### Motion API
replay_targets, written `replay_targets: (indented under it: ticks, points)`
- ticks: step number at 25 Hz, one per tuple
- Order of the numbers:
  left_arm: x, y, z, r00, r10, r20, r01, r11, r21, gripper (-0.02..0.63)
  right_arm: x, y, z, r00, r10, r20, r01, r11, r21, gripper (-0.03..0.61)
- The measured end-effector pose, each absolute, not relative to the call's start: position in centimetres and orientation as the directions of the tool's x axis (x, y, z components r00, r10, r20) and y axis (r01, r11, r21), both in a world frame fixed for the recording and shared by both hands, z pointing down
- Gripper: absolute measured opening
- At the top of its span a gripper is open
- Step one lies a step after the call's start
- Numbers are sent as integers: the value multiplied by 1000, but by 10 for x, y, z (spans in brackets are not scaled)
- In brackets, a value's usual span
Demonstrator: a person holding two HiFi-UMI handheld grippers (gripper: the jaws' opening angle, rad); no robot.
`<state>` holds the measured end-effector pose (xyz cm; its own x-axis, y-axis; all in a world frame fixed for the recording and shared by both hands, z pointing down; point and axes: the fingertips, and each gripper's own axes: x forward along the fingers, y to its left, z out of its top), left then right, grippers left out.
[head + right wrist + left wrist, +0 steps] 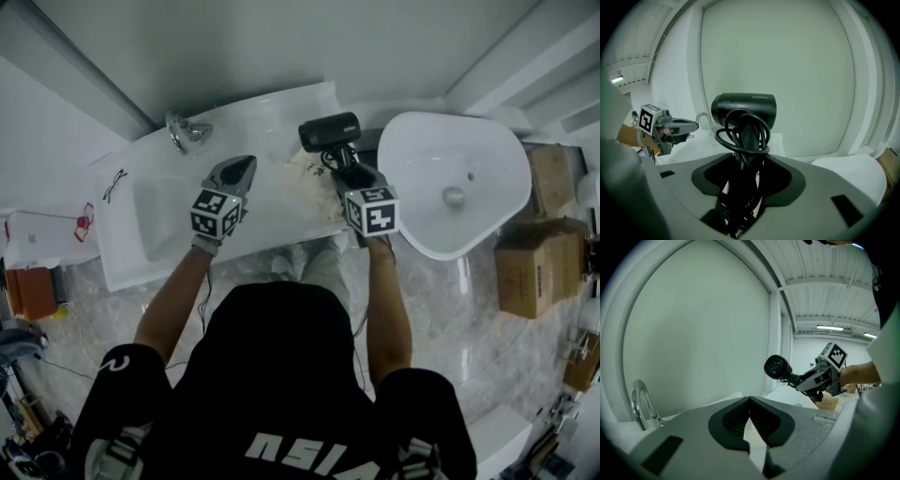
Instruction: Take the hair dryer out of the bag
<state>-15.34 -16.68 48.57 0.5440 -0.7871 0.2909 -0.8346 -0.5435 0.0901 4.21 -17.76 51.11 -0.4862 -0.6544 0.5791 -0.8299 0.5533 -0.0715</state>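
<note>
Above the counter [272, 117], black hair dryer [328, 131], cord [746, 151] coiled round handle.

Dim, soft light; fisheye-warped edges

White sink counter [281, 108], chrome faucet [186, 131] at its back, oval white basin [422, 150], cardboard boxes [525, 267] on floor

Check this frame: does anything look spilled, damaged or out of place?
Nothing stands out. The hair dryer is held up over the counter in the right gripper, whose jaws clamp its handle with the cord looped loosely around it, a bit untidy, not damaged. The left gripper is shut and empty.
</note>
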Motion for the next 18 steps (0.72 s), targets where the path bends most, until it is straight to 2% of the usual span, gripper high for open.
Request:
replay_targets:
  ticks: [18]
  points:
    - [-142, -182, 504, 576, -761, 298, -816, -556, 157, -2, 39, -219, 599, -420, -581, 697, -847, 527, -71, 199]
